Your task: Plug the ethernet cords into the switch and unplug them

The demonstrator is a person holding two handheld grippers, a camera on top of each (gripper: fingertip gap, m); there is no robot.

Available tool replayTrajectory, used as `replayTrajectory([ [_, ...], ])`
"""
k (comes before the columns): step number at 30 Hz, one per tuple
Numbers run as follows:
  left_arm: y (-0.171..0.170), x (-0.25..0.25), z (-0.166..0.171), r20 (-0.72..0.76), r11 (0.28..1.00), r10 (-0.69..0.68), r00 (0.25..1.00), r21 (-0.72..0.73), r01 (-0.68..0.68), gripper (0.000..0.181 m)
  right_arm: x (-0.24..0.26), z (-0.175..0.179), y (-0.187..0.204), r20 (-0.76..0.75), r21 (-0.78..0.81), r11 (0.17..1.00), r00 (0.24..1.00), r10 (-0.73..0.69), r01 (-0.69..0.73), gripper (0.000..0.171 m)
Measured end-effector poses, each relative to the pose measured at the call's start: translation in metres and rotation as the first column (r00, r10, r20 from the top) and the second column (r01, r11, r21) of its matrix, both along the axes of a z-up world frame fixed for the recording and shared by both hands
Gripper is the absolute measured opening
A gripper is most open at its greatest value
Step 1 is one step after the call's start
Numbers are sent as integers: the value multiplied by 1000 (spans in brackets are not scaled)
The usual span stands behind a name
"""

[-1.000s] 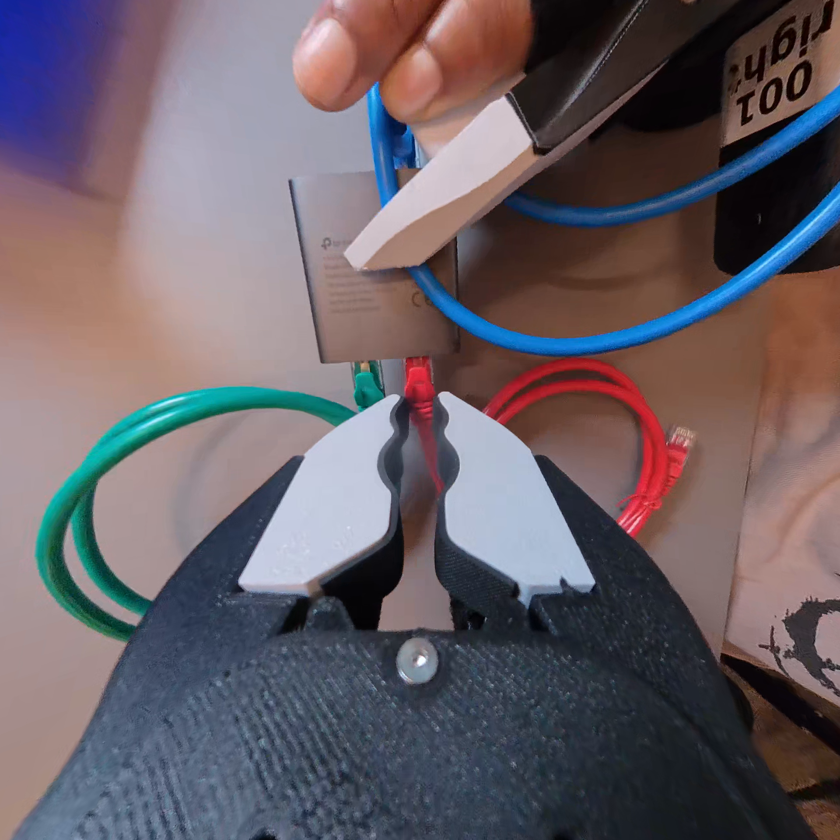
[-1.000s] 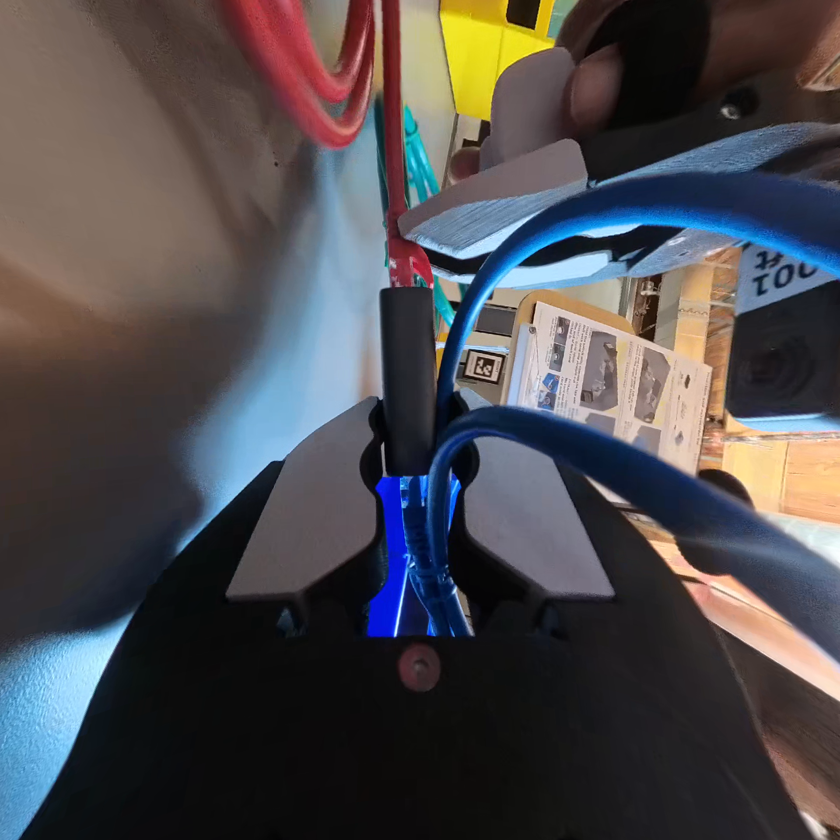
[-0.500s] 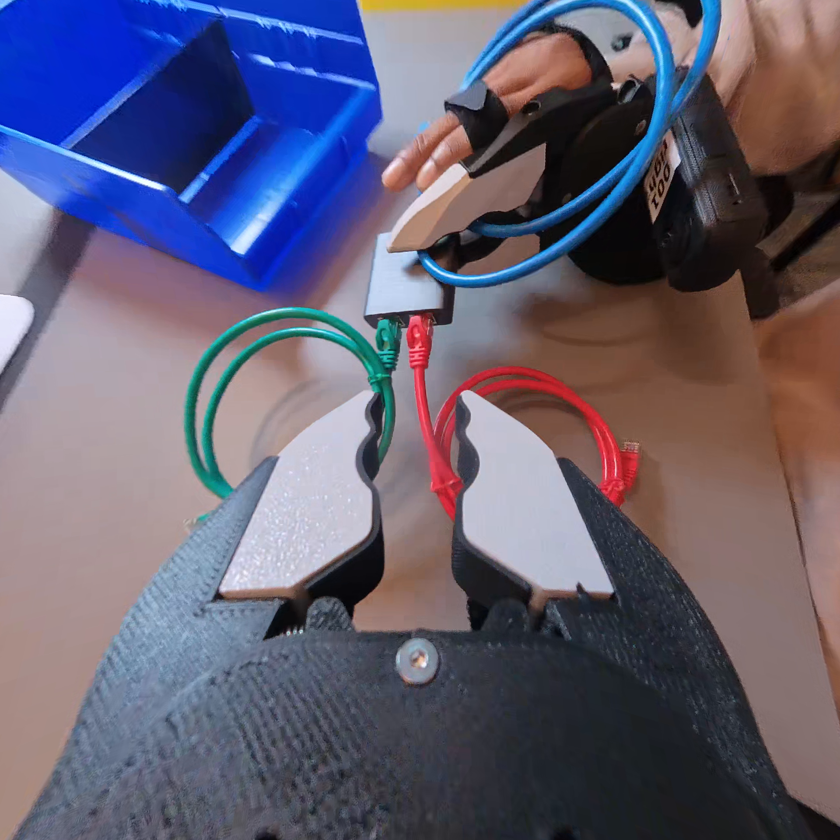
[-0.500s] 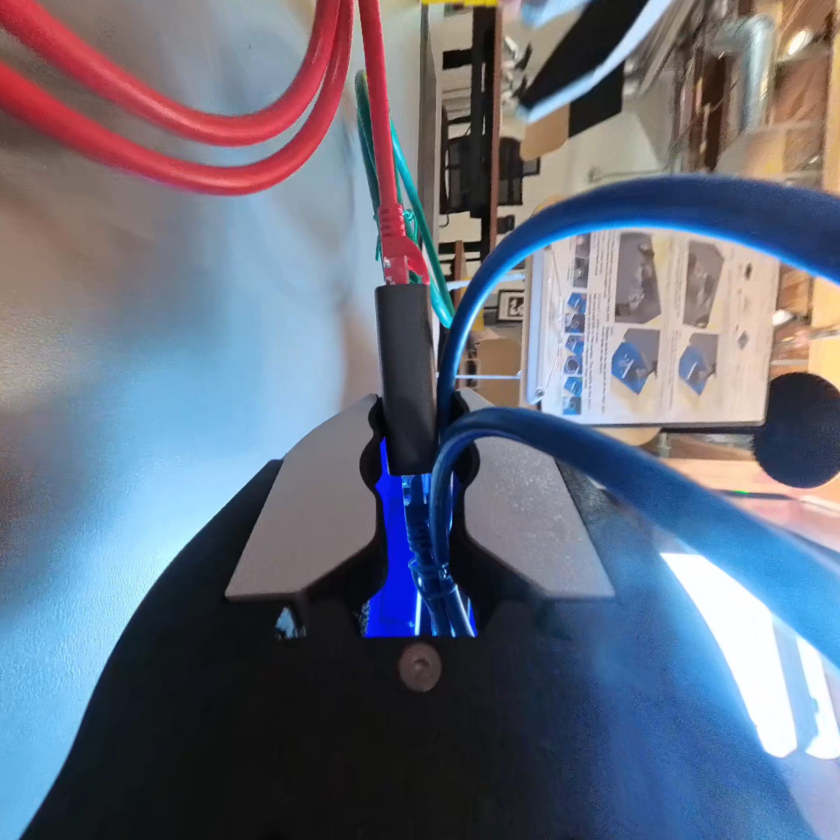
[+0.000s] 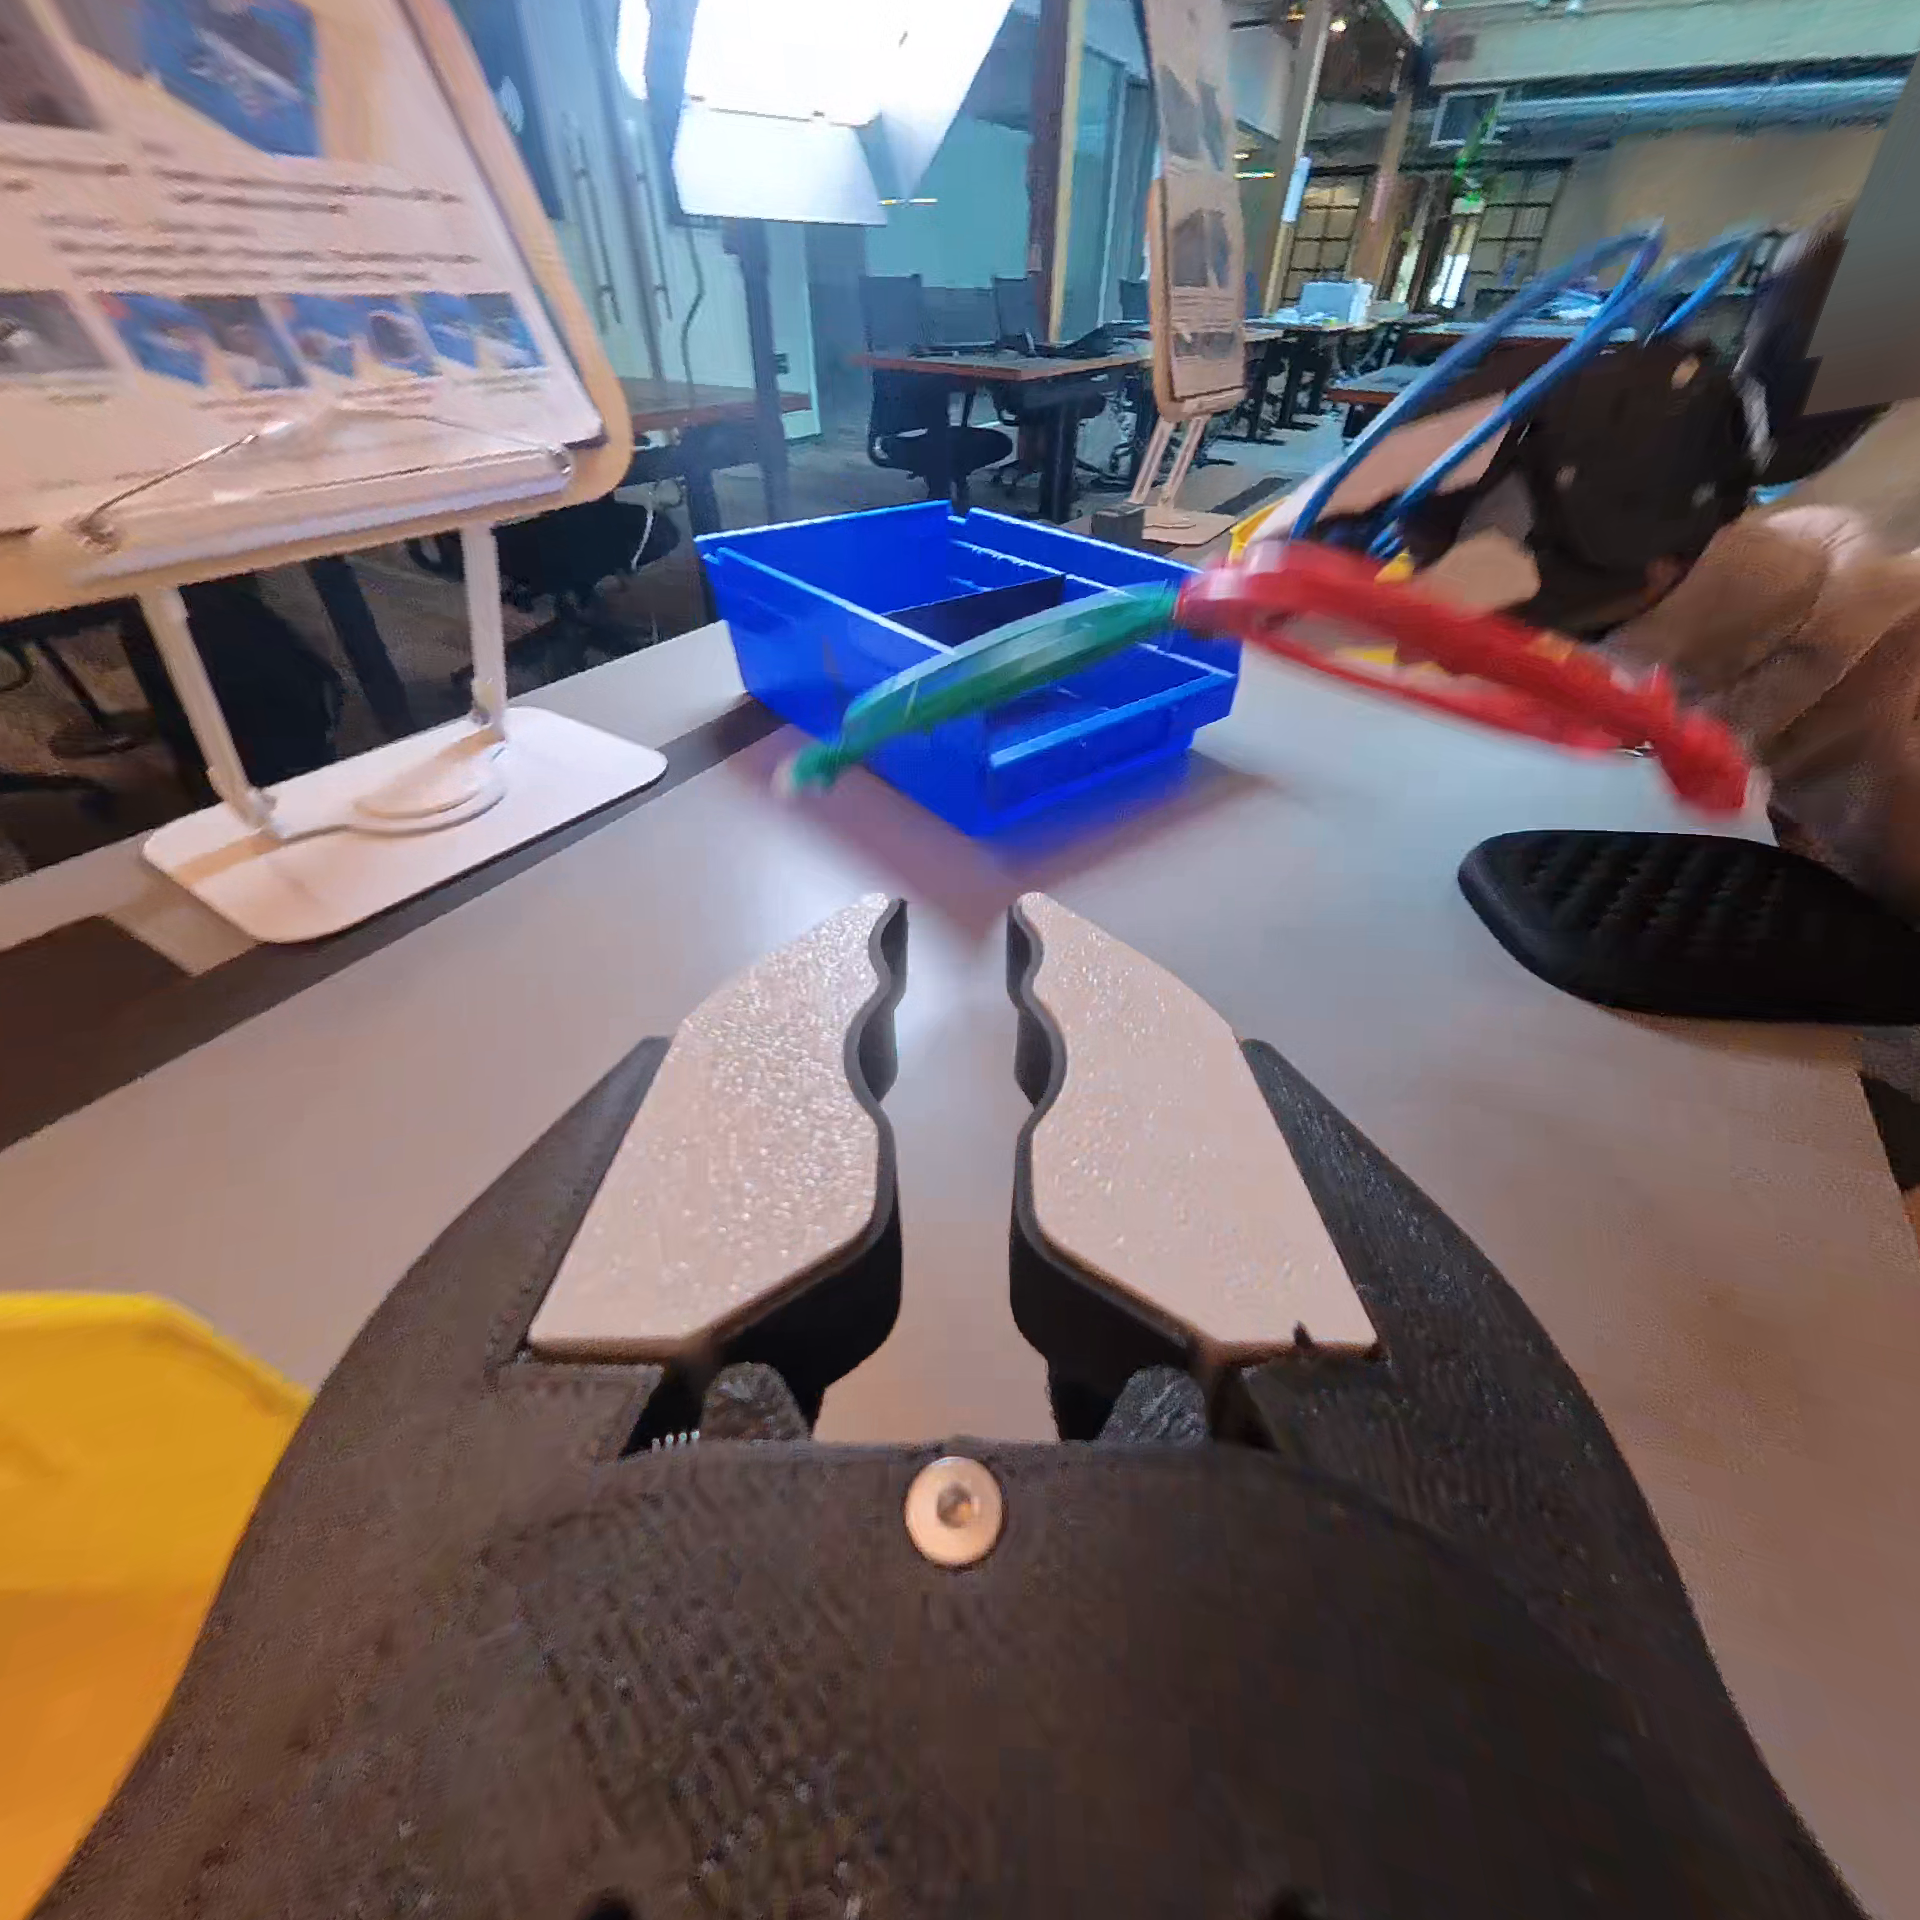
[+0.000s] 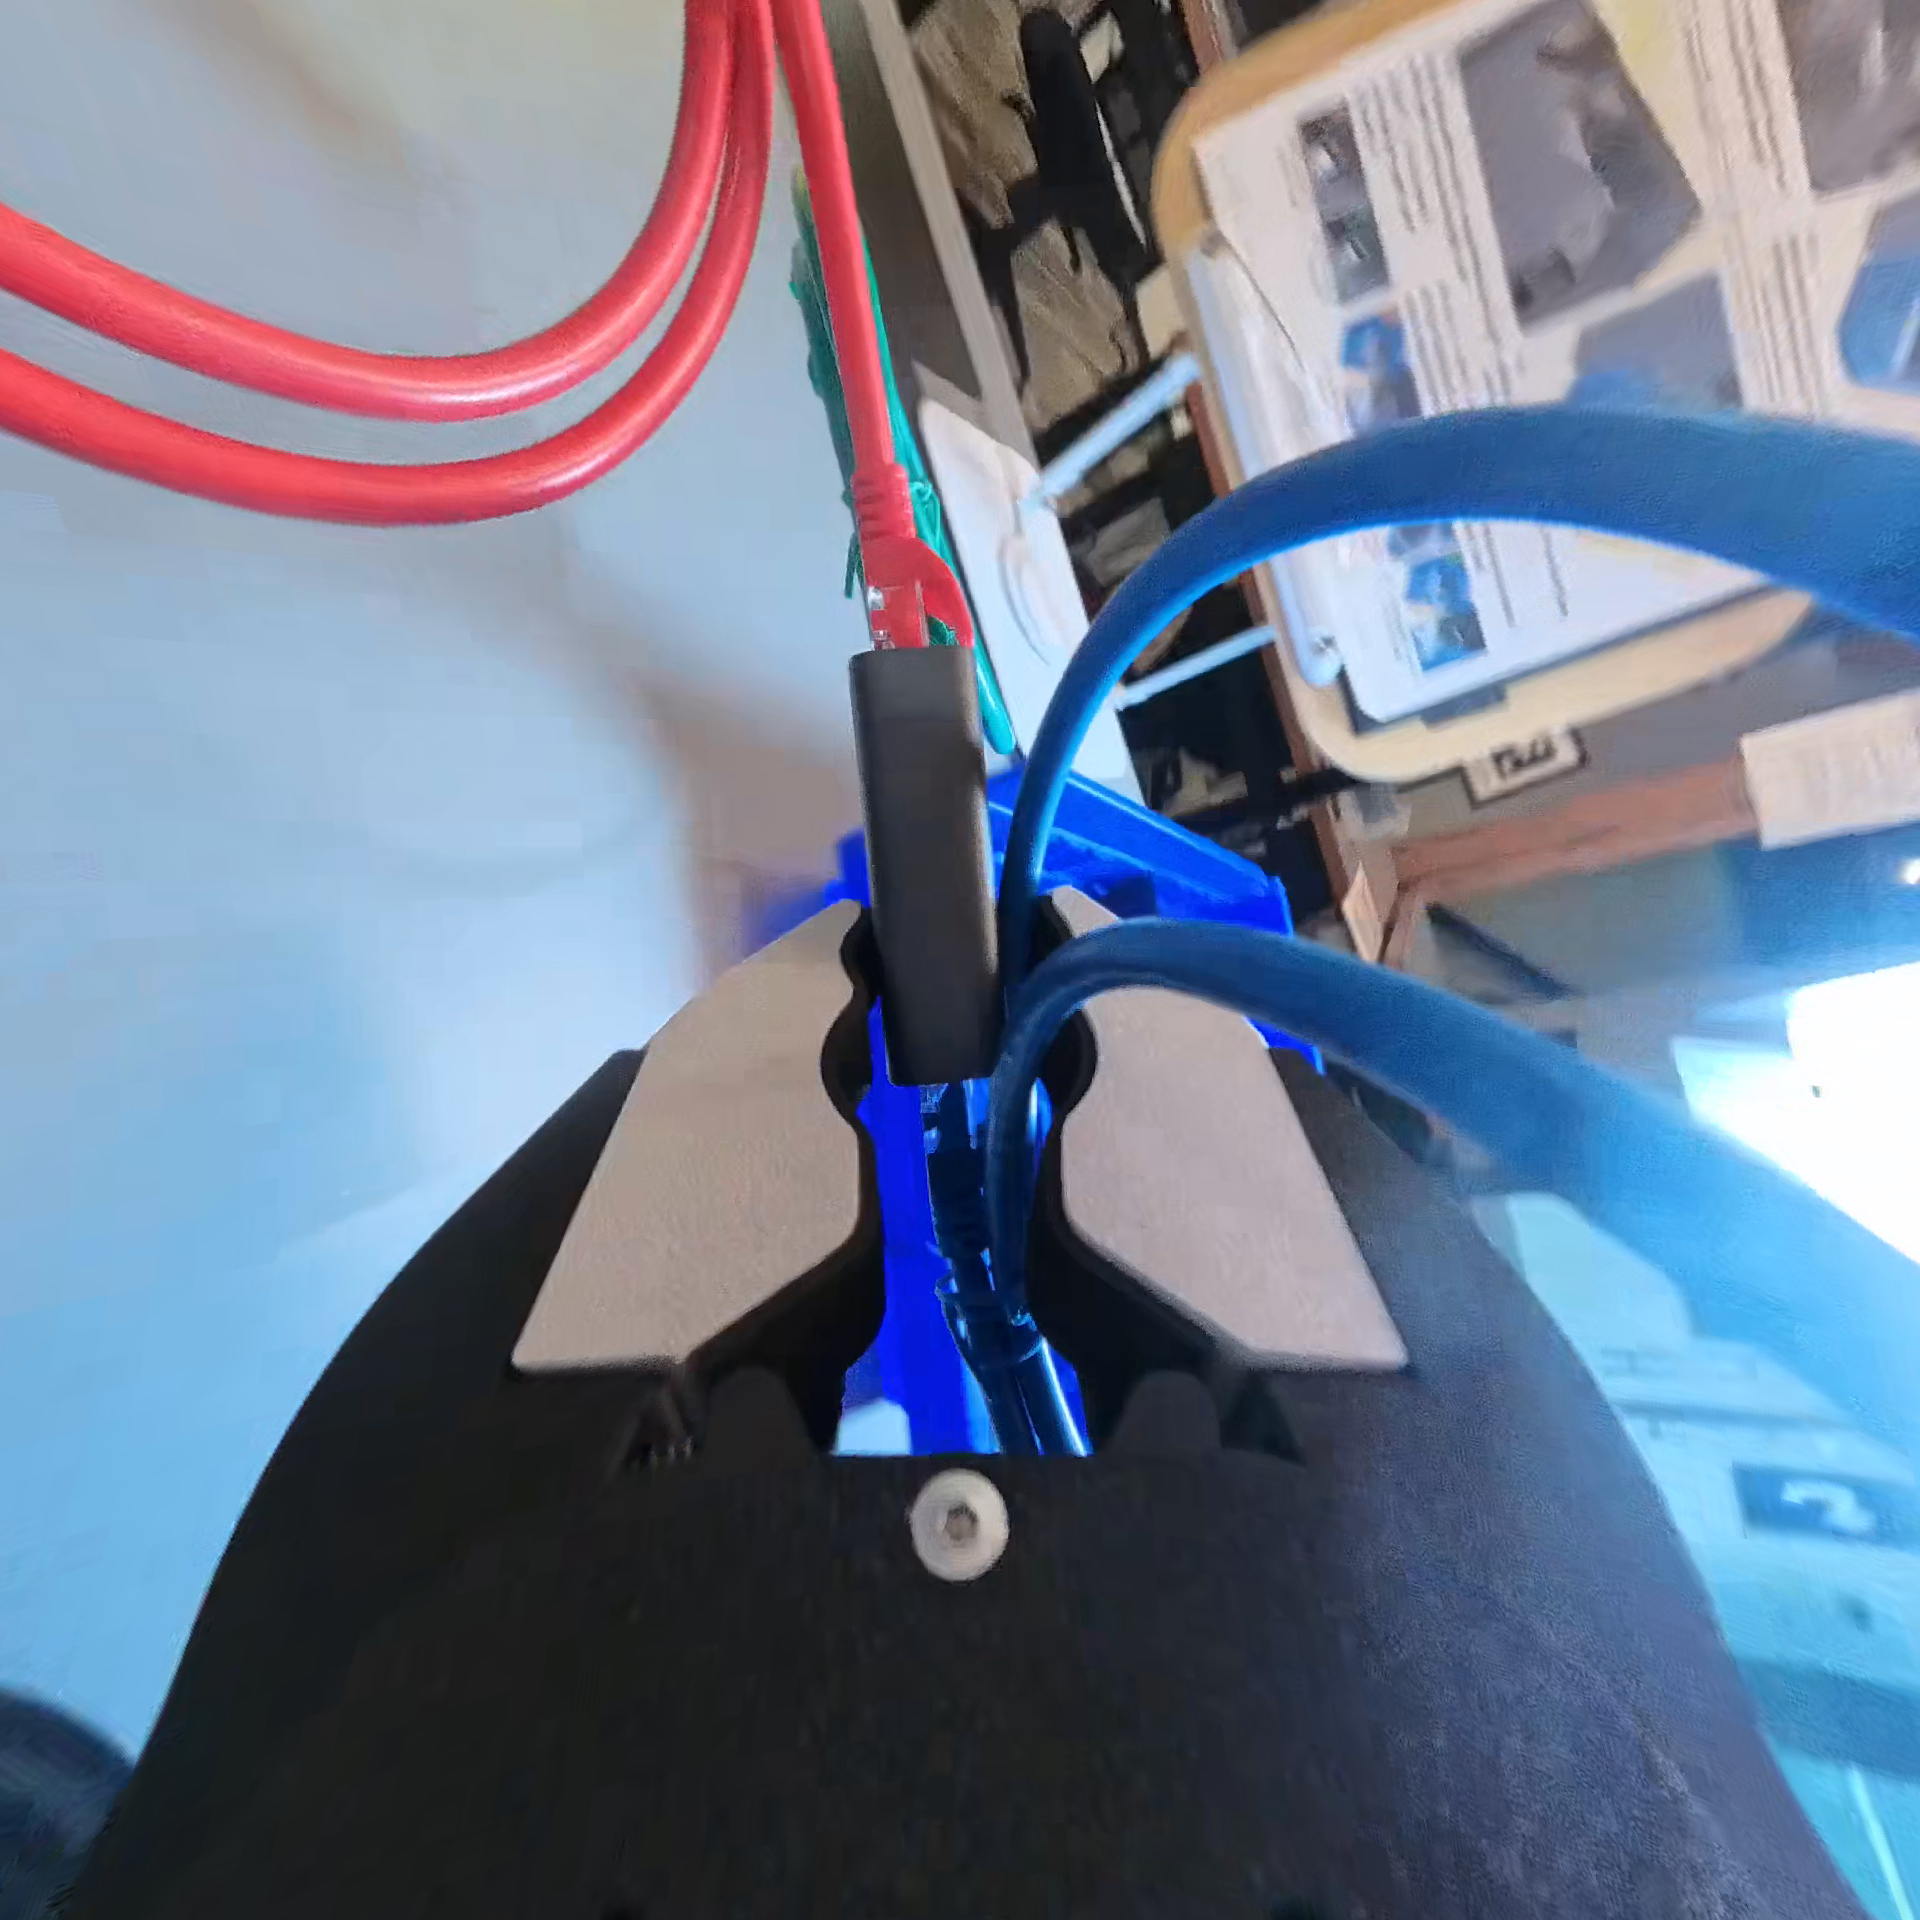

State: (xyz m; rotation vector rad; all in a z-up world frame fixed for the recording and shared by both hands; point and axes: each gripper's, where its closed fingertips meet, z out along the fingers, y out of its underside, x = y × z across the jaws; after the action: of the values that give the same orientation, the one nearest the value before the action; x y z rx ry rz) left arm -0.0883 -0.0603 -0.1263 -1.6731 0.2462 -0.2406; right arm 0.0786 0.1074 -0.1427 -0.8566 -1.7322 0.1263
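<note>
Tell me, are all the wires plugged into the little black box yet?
Plugging looks done: the red cord and green cord sit in the switch, and the blue cord runs to its near end. The right gripper holds the switch lifted; the left gripper is open, empty. Unplugging is left.

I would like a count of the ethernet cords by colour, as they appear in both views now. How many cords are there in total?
Red cord: 1
Green cord: 1
Blue cord: 1
Total: 3 cords. The red and green ones are plugged into the black switch, which the right gripper holds off the table.
</note>
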Motion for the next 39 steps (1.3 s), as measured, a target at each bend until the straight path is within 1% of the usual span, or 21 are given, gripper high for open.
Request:
replayTrajectory([
  [2, -3, -11, -9, -2, 1000, 17, 1000, -19, -17, 17, 13, 36, 26, 16, -28, 996, 997, -81, 82, 29],
  [4, -1, -11, -25, -43, 998, 10, 999, -56, -12, 17, 25, 71, 56, 73, -61, 983, 983, -167, 172, 28],
  [6, 3, -3, -39, -72, 996, -21, 997, -90, 15, 18, 34, 92, 89, 221, -100, 954, 941, -255, 282, 29],
  [7, 6, 3, -46, -82, 993, -45, 996, -110, 36, 19, 36, 102, 109, 274, -70, 937, 910, -311, 342, 29],
  [9, 9, 12, -59, -117, 987, -76, 990, -149, 58, 20, 40, 116, 155, 402, 38, 886, 805, -437, 462, 28],
  [11, 10, 17, -70, -177, 983, -87, 980, -174, 56, 20, 36, 124, 199, 485, 165, 831, 691, -537, 531, 28],
  [13, 9, 20, -82, -233, 980, -95, 968, -193, 50, 19, 27, 122, 234, 558, 277, 777, 564, -609, 565, 28],
  [15, 7, 22, -92, -270, 976, -105, 957, -214, 46, 19, 18, 112, 260, 630, 409, 741, 422, -652, 533, 28],
  [17, 5, 25, -101, -289, 970, -124, 949, -238, 54, 19, 8, 95, 276, 692, 512, 708, 255, -675, 486, 28],
  [19, 4, 28, -106, -310, 965, -139, 940, -255, 59, 19, -3, 76, 285, 729, 582, 696, 110, -676, 419, 28],
  [20, 4, 30, -108, -318, 964, -146, 937, -259, 62, 18, -8, 66, 284, 757, 585, 706, 44, -652, 399, 28],
  [22, 3, 33, -111, -322, 960, -164, 932, -271, 76, 19, -22, 50, 287, 783, 583, 721, -21, -622, 375, 28],
  [25, 1, 37, -115, -309, 951, -191, 932, -292, 98, 19, -37, 26, 291, 817, 565, 766, -76, -572, 308, 28],
  [27, 0, 39, -117, -299, 946, -207, 932, -303, 113, 19, -42, 0, 283, 863, 503, 819, -112, -493, 275, 28],
  [29, 0, 40, -120, -299, 942, -217, 929, -314, 119, 19, -48, -20, 289, 855, 518, 834, -119, -504, 192, 29],
  [30, 0, 41, -121, -299, 940, -222, 928, -320, 122, 19, -48, -27, 291, 851, 525, 835, -129, -509, 167, 29],
  [31, 0, 41, -122, -300, 938, -225, 927, -324, 123, 18, -49, -33, 294, 852, 522, 840, -123, -508, 148, 30],
  [34, 0, 42, -123, -302, 936, -230, 925, -330, 125, 18, -52, -38, 294, 857, 515, 844, -77, -509, 150, 30],
  [36, 0, 42, -123, -301, 935, -230, 925, -331, 125, 18, -53, -36, 292, 831, 553, 820, -32, -555, 145, 31],
  [37, 0, 42, -123, -300, 935, -231, 926, -331, 126, 18, -55, -34, 290, 809, 583, 802, 5, -588, 132, 32],
  [39, 0, 42, -123, -300, 934, -233, 925, -334, 127, 18, -61, -31, 283, 772, 621, 777, 96, -629, 102, 42],
])
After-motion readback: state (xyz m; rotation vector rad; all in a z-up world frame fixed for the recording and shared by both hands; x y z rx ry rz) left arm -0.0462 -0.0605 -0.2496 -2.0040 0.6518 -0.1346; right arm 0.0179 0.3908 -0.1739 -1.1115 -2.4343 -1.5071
